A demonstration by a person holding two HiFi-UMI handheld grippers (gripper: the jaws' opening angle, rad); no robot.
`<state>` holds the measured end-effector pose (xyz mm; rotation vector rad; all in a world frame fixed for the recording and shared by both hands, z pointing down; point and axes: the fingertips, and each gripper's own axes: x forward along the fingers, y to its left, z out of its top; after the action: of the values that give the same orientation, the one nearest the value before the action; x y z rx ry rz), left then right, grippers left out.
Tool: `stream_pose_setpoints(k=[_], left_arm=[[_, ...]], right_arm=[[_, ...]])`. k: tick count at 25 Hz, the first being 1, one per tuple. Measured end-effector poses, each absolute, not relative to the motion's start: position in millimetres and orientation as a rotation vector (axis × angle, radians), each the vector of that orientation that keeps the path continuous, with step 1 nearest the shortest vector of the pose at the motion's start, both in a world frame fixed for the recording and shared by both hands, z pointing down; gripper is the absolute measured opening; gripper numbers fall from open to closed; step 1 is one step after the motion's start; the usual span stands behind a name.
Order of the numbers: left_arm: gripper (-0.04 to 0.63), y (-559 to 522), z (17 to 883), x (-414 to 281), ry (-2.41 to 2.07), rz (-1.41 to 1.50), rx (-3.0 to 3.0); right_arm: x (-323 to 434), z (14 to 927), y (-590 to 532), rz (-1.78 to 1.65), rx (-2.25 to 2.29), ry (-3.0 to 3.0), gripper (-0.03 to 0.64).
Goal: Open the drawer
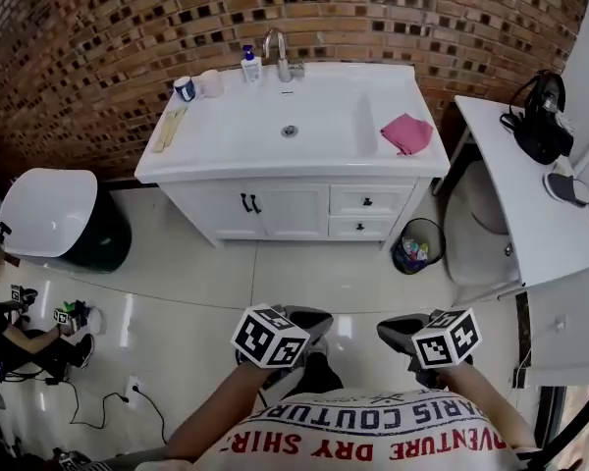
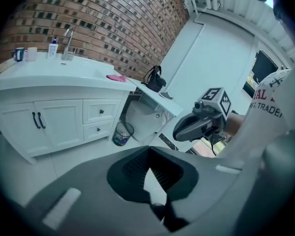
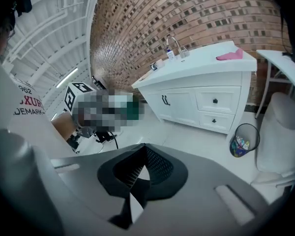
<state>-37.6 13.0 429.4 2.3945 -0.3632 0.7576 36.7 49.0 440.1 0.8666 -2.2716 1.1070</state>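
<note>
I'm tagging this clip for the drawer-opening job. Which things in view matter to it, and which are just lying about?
Belong to the job: upper drawer and lower drawer, both closed; left gripper and right gripper, both shut and empty.

Just lying about: pink cloth, soap bottle and blue cup on the vanity top; waste basket; black bag.

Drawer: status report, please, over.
Left gripper shut, empty; right gripper shut, empty. Upper drawer and lower drawer closed; grippers well short of the vanity. Wastebasket beside them, right, not in front.
</note>
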Motion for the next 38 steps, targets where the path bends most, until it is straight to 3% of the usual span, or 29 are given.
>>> stream_pose_setpoints(k=[10, 21, 30, 38], left_arm=[[-0.018, -118.2, 430.1, -91.4, -0.342, 0.733, 2.344], [-0.018, -147.3, 453.5, -83.3, -0.292, 0.732, 2.291], [-0.018, -176.5, 457.7, -58.1, -0.28, 0.674, 2.228], [-0.018, -196.7, 470.9, -48.8, -0.308, 0.589, 2.134]], right_arm=[[7.9, 424.2, -98.4, 1.158, 0.96, -2.266, 0.006], [13.2, 446.1, -138.6, 1.197, 0.978, -2.237, 0.006], [65.5, 478.0, -187.1, 1.178, 1.063, -2.232, 0.006], [122.0, 564.6, -258.5, 1.074, 1.159, -2.199, -0.003]])
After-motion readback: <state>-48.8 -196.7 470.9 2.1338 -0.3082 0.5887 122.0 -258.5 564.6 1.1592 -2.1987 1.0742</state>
